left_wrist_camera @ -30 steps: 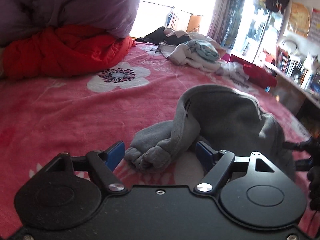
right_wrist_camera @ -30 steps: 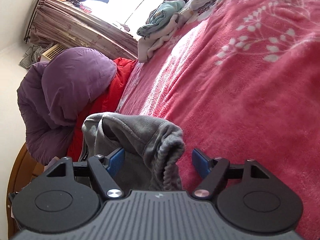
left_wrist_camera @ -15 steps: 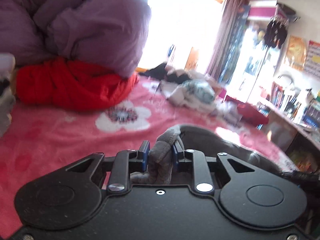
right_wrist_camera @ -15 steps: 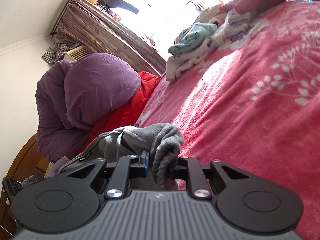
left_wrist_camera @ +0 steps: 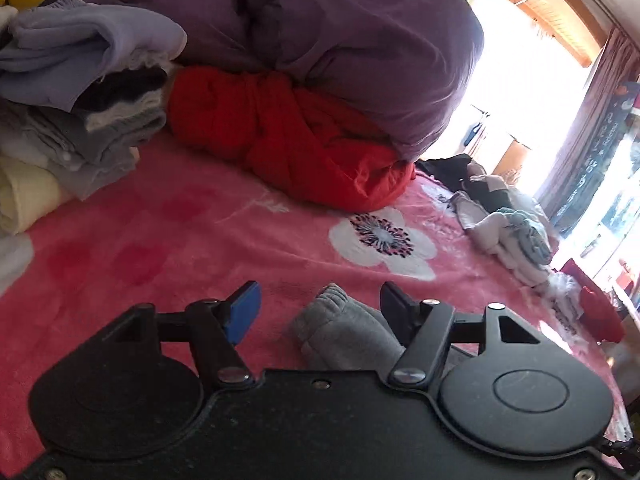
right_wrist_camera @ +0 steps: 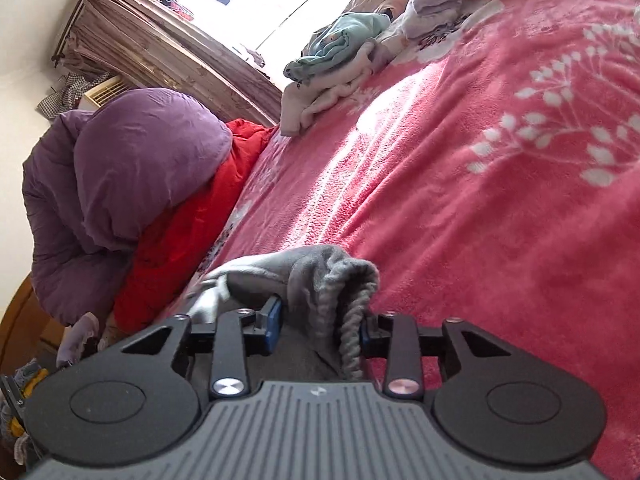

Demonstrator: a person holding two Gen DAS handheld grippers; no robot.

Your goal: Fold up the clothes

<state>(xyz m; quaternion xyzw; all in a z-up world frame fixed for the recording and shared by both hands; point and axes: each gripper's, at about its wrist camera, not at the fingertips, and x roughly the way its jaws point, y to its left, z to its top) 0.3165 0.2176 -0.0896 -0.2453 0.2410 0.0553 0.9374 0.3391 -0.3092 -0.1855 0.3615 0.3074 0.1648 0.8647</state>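
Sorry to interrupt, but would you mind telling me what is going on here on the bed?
A person is folding a grey garment on the pink blanket with two handheld grippers. The left gripper has its jaws opening, with a grey cuff lying loose between them. The right gripper also has its jaws opening around a bunched grey edge. A folded stack sits beyond.

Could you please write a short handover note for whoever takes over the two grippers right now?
Left gripper: jaws opening, pads clear of the grey fleece garment, whose cuff lies between them on the pink flowered blanket.
Right gripper: jaws opening, with a bunched, ribbed edge of the same garment between the pads.
Done: a stack of folded clothes sits at the far left.
Left: the grey garment is still crumpled; the loose pile of light clothes near the window is unfolded.
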